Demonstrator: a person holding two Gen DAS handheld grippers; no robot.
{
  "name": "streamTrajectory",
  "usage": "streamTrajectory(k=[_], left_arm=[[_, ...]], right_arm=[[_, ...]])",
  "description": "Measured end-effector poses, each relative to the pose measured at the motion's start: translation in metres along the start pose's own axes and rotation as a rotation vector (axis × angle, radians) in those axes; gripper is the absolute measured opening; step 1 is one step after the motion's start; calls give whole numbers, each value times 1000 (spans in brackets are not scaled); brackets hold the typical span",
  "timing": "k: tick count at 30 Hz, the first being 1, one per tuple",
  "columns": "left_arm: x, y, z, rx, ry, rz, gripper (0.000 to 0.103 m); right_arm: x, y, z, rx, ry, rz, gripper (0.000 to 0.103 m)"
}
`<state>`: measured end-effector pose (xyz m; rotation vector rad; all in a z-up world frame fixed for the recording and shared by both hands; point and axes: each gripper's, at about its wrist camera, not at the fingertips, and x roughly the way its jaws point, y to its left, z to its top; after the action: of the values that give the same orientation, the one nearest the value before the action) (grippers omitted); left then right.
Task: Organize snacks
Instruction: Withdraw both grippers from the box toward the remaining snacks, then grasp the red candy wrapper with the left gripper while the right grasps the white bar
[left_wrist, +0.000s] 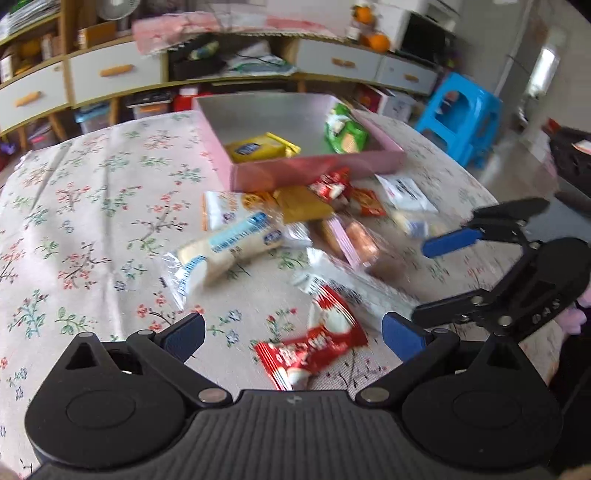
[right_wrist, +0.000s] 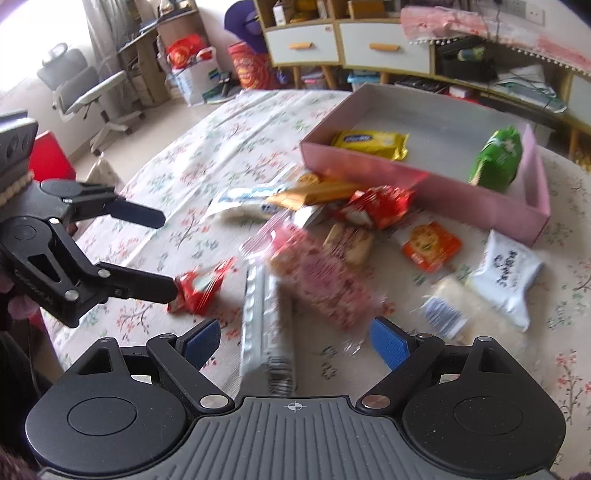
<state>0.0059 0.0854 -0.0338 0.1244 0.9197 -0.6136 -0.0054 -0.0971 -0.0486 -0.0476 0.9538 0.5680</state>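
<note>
The left tool (left_wrist: 293, 338) is wide open and holds nothing. It hangs over the worktop (left_wrist: 92, 229), which has a cloth with little flowers on it. A red snack pack (left_wrist: 314, 347) lies flat on the cloth right between its blue pads (left_wrist: 400, 338). The pads do not touch it.

A bit farther on lies a long white bread roll in a clear wrapper (left_wrist: 225, 251). To its right is a pile of snacks: a gold pack (left_wrist: 304, 205), a small red candy pack (left_wrist: 330, 184) and a pink-wrapped cake (left_wrist: 349, 236). Some of them are blurry.

Behind the pile sits the pink box (left_wrist: 314, 168). A yellow cookie pack (left_wrist: 258, 147) lies in the box on the left side, and a green pack (left_wrist: 343, 131) leans on the right side.

The right tool (right_wrist: 295, 341) is wide open too and grips nothing. A silver wrapper (right_wrist: 264, 332) lies between its pads, and a pink spotted snack (right_wrist: 321, 280) lies just beyond them. I cannot tell if the pads touch them. To the right are an orange cracker pack (right_wrist: 430, 245) and a white bag (right_wrist: 506, 277). The white bag lies near the box corner.
</note>
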Motion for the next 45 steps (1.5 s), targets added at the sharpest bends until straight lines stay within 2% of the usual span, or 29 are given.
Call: streamTrajectory(k=[3, 9, 16, 20, 25, 29, 34, 37, 40, 42, 44, 45], left_arm=[[6, -4, -3, 38, 39, -10, 101], [23, -13, -8, 110, 88, 39, 90], [30, -14, -8, 138, 94, 66, 79], [33, -15, -9, 146, 99, 73, 70], [32, -15, -7, 144, 91, 71, 63], [32, -14, -6, 138, 88, 71, 54], [31, -11, -5, 117, 82, 70, 49], [30, -10, -4, 110, 76, 72, 38], [29, -8, -3, 96, 75, 67, 34], [27, -7, -2, 83, 72, 64, 32], [25, -5, -1, 71, 65, 67, 29], [24, -4, -1, 63, 61, 69, 29]], right_arm=[[6, 4, -3, -2, 16, 8, 90], [17, 10, -9, -29, 46, -3, 90], [24, 20, -18, -111, 39, -41, 90], [26, 23, -20, -130, 27, -53, 89], [25, 23, -21, -140, 17, -62, 89], [25, 23, -21, -147, 9, -62, 81], [25, 22, -19, -139, 4, -52, 73], [25, 23, -19, -137, 0, -46, 67], [25, 23, -17, -140, -1, -36, 54], [25, 23, -16, -139, -2, -30, 38], [25, 22, -14, -129, 1, -14, 30], [25, 22, -13, -122, 3, -7, 30]])
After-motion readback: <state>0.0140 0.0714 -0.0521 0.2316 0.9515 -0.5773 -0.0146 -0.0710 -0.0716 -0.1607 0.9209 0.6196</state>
